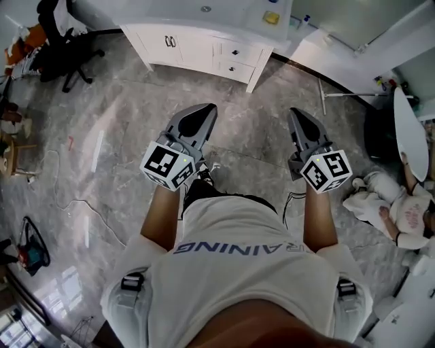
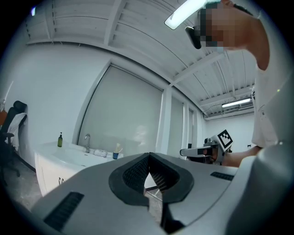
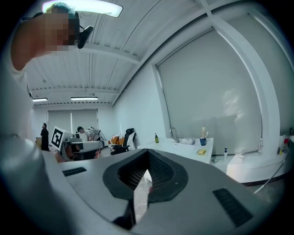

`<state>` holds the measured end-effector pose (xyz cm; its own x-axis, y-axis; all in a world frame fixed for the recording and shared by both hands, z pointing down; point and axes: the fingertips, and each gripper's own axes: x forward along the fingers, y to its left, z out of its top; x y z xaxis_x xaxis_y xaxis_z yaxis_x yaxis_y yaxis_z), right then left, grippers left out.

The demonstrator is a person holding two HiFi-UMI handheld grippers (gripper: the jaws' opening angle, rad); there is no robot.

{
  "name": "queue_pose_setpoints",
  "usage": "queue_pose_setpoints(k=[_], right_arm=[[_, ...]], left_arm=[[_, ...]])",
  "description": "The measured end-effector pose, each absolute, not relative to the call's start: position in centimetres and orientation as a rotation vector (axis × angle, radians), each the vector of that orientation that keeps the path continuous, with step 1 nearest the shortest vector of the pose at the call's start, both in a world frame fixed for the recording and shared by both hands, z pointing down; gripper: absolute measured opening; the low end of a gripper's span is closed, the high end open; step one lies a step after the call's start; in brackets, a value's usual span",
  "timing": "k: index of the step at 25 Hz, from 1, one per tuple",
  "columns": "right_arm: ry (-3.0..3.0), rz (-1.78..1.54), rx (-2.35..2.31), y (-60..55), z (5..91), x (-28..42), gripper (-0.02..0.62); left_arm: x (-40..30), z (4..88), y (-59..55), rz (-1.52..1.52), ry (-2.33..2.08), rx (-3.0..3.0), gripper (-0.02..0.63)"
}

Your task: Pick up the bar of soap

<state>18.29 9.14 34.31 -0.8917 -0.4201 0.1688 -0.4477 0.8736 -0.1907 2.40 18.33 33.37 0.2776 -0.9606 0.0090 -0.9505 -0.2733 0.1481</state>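
A yellow bar of soap [image 1: 271, 18] lies on the white vanity counter [image 1: 231, 13] at the far side of the floor. In the right gripper view the soap [image 3: 201, 151] sits near the counter's front edge, beside a blue cup [image 3: 202, 141]. Both grippers are held out at waist height, well short of the counter. My left gripper [image 1: 204, 112] [image 2: 149, 156] has its jaws meeting at the tips with nothing between them. My right gripper [image 1: 299, 115] [image 3: 148, 152] is likewise shut and empty. The soap does not show in the left gripper view.
The white cabinet [image 1: 204, 47] with drawers stands under the counter. A faucet [image 2: 87, 142] and a green bottle [image 2: 59, 140] are on it. A black office chair [image 1: 64, 47] is at the far left, cables trail on the grey floor [image 1: 102, 163], and a person [image 1: 401, 211] crouches at the right.
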Motion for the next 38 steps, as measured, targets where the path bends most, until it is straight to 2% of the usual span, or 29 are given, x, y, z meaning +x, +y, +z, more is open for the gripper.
queue_pose_setpoints(k=[8,16,30,38], right_arm=[[-2.880,0.370,0.767,4.1,34.0,6.8,0.003],[-2.847,0.391,0.819,-0.2,34.9,1.9,0.003],[-2.865,0.504,0.900,-17.7,38.0,-0.9,0.003],[-2.767,0.482,1.053,-32.6,40.5,2.4,0.003]], left_arm=[[-8.7,33.6,14.1,-0.063,-1.772,2.455,0.008],[-14.4,33.7,10.2,-0.092,-1.742,2.461,0.008],[-18.5,33.7,-6.3,0.042,-1.737,2.457,0.008],[-15.4,33.8,-22.7,0.194,-1.651,2.534,0.008]])
